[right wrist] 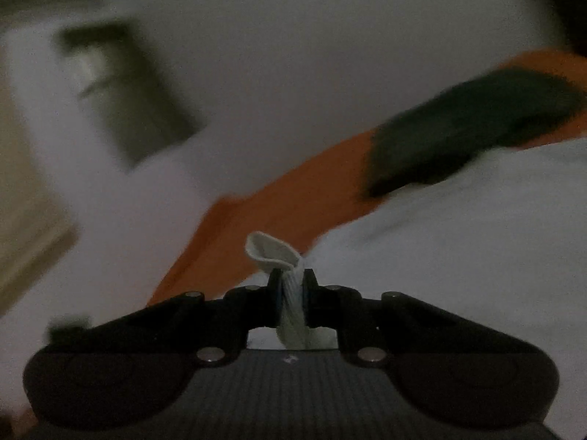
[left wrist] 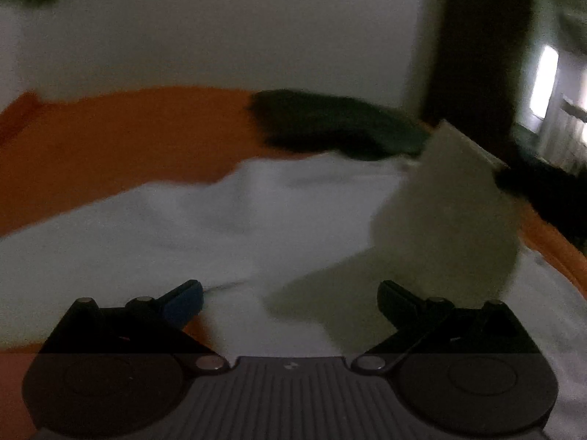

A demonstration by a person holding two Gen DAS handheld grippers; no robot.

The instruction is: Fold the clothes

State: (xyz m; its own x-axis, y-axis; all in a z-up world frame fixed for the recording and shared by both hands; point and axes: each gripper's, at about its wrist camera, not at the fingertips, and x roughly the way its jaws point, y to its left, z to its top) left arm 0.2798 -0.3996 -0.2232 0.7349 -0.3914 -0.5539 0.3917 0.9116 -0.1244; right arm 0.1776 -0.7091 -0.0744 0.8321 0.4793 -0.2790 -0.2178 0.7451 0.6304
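A white garment (left wrist: 227, 216) lies spread over an orange surface (left wrist: 110, 139). In the left wrist view one part of it (left wrist: 440, 212) is lifted and hangs to the right, blurred. My left gripper (left wrist: 290, 300) is open just above the cloth, nothing between its fingers. In the right wrist view my right gripper (right wrist: 292, 293) is shut on a ribbed edge of the white garment (right wrist: 458, 227), a small fold sticking up past the fingertips. A dark green garment (left wrist: 337, 124) (right wrist: 469, 124) lies beyond the white one.
The orange surface (right wrist: 279, 216) ends at a pale wall behind. A dark upright post (left wrist: 477, 44) and a lit window (left wrist: 544, 84) stand at the right in the left wrist view. A blurred dark-framed shape (right wrist: 128, 99) is at the left in the right wrist view.
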